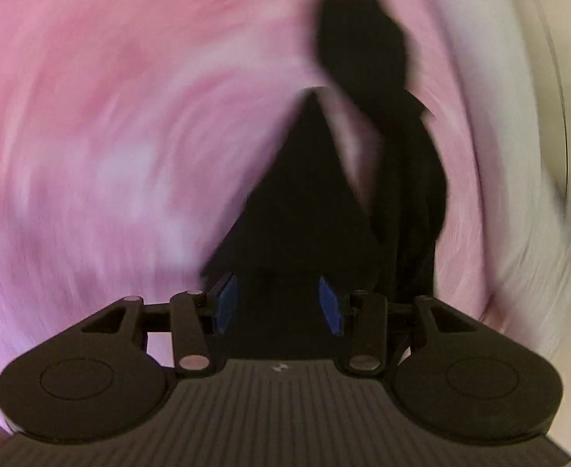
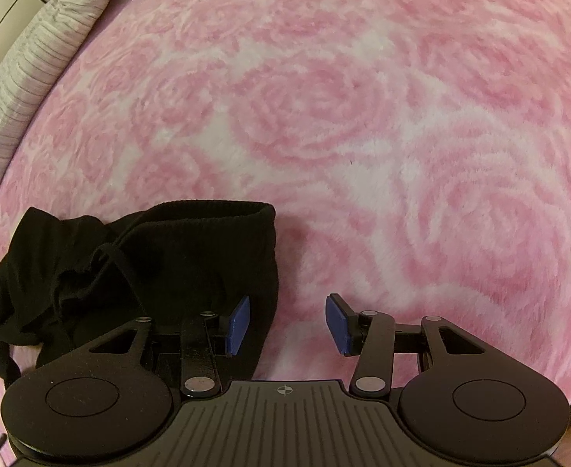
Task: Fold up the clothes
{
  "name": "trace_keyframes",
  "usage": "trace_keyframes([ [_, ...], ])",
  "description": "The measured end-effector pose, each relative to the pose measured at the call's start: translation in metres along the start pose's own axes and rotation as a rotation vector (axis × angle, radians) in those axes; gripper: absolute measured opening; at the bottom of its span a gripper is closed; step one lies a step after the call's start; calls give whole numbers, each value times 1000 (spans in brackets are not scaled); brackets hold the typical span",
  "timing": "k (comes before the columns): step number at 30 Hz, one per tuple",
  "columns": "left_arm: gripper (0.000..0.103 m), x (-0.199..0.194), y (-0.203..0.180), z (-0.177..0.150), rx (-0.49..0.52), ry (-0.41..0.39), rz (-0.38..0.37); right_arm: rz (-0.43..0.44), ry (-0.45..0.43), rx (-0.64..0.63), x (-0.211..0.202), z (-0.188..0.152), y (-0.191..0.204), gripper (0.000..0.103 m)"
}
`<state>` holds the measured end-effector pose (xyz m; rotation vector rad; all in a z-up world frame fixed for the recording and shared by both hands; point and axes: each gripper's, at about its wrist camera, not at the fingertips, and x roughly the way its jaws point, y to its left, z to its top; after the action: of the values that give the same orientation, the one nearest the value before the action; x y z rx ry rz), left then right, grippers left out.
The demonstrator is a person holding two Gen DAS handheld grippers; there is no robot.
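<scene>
Shorts (image 2: 137, 272) lie bunched on pink blanket (image 2: 363, 116), waistband toward the far side. Right gripper (image 2: 287, 325) fingers apart, empty, cloth edge just left of its gap. Left gripper (image 1: 278, 303) fingers apart, black cloth between them; grip unclear, view blurred.

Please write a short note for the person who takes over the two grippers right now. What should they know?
Left gripper: open, black garment directly in front of it; view is motion-blurred, so contact is unclear.
Right gripper: open, holding nothing, at the garment's right edge.
The black garment lies bunched on the pink blanket, waistband and drawstring visible.
Done: no neat fold visible.
Left: spread it flat, then fold.
</scene>
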<state>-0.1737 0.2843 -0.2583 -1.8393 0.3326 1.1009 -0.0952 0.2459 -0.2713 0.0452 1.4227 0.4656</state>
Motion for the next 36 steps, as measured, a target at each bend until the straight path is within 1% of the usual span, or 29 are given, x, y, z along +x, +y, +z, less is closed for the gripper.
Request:
trace_keyframes([
  [1, 41, 2, 13, -5, -106, -13, -33, 2, -2, -2, 0, 0, 0, 47],
  [2, 41, 4, 21, -8, -177, -24, -67, 10, -1, -2, 1, 0, 0, 47],
  [3, 41, 8, 23, -8, -213, -33, -86, 17, 1, -1, 2, 1, 0, 47],
  [5, 41, 16, 25, -6, -263, -51, -98, 30, 3, 2, 5, 1, 1, 47],
  [8, 43, 32, 30, 2, -342, -84, -86, 52, -4, 13, 9, 1, 1, 47],
  [10, 43, 40, 32, 2, -398, -107, -73, 75, -14, 28, 10, 1, 0, 47],
  [11, 40, 45, 34, 4, -425, -118, -67, 88, -18, 41, 11, 2, -1, 47],
  [12, 33, 46, 34, 5, -420, -133, -58, 102, -23, 54, 12, 2, -3, 47],
  [13, 27, 45, 34, 6, -402, -151, -47, 116, -26, 70, 14, 3, -4, 47],
  [14, 14, 44, 34, 6, -385, -168, -36, 130, -29, 83, 16, 4, -6, 47],
  [15, 10, 43, 34, 7, -367, -185, -26, 141, -33, 90, 18, 5, -7, 47],
  [16, 10, 39, 30, 9, -305, -204, -14, 152, -37, 96, 19, 6, -8, 47],
  [18, 8, 24, 17, 14, -151, -256, 16, 160, -50, 82, 24, 7, -8, 47],
  [20, 7, 6, 2, 21, 4, -309, 45, 165, -61, 49, 26, 10, -6, 47],
  [21, 7, -5, -6, 26, 82, -336, 58, 161, -69, 13, 26, 11, -3, 45],
  [22, 7, -18, -14, 32, 162, -368, 74, 157, -77, -24, 25, 12, -1, 39],
  [23, 6, -31, -23, 38, 243, -402, 90, 155, -80, -63, 24, 13, 2, 27],
  [24, 6, -44, -32, 44, 324, -436, 107, 154, -82, -102, 22, 14, 6, 12],
  [26, 6, -79, -47, 57, 481, -519, 145, 186, -110, -156, 10, 14, 11, 9],
  [28, 6, -125, -57, 71, 611, -628, 184, 228, -165, -177, -12, 14, 12, 8],
  [29, 6, -149, -58, 77, 647, -669, 194, 254, -182, -156, -24, 14, 10, 8],
  [30, 6, -172, -56, 84, 657, -700, 207, 294, -192, -114, -37, 13, 4, 8],
  [32, 6, -202, -41, 98, 655, -731, 253, 356, -195, -42, -60, 5, -8, 8],
  [33, 6, -215, -33, 106, 653, -743, 276, 369, -193, -16, -70, -1, -12, 8],
  [34, 6, -215, -19, 112, 631, -726, 288, 373, -183, 13, -78, -8, -17, 8],
  [36, 9, -204, 16, 124, 571, -669, 301, 349, -135, 94, -81, -24, -29, 8],
])
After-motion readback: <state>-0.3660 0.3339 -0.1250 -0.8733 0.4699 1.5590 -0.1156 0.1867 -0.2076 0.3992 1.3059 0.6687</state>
